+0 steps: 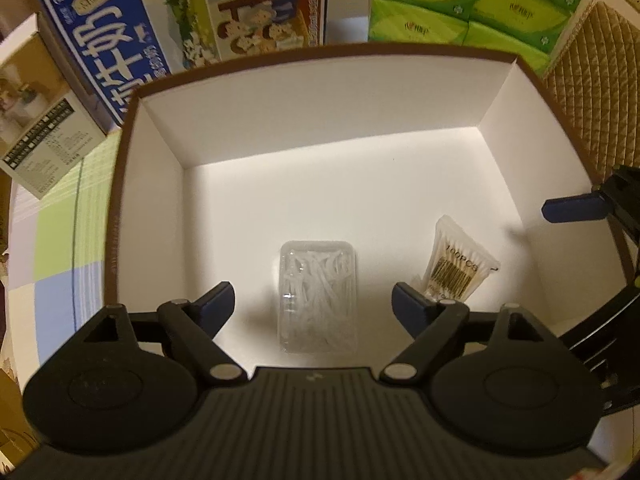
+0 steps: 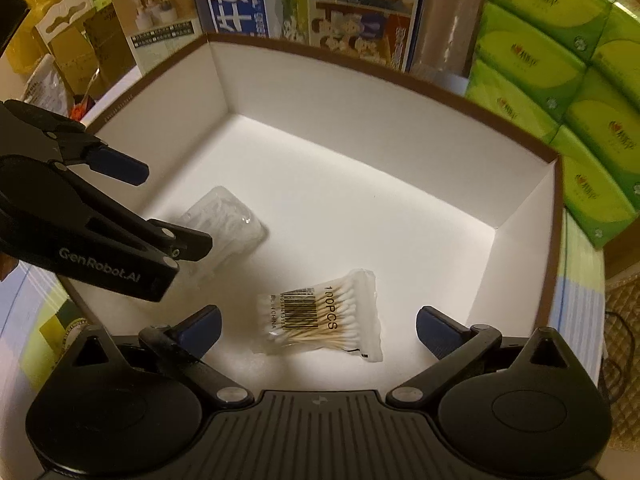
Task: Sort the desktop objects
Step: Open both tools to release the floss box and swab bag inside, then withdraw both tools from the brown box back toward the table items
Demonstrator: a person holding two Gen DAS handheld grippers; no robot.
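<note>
Large white-lined box [image 1: 328,120], brown rim, is our landmark and, we judge, sorting bin. Stacked green tissue packs [image 1: 480,0] beyond its far wall. Left claw [image 1: 313,300] above box's near edge, spread wide, gripping nothing. Right claw [image 2: 319,328] likewise, wide apart, empty. Clear case of floss picks [image 1: 318,296] lies flat on box floor; cotton swab packet [image 2: 324,314] just beside it, apart. We judge both items sorted in.

home | tissue packs [image 1: 516,4], milk carton [image 1: 108,40], quilted chair [image 1: 596,68]
</note>
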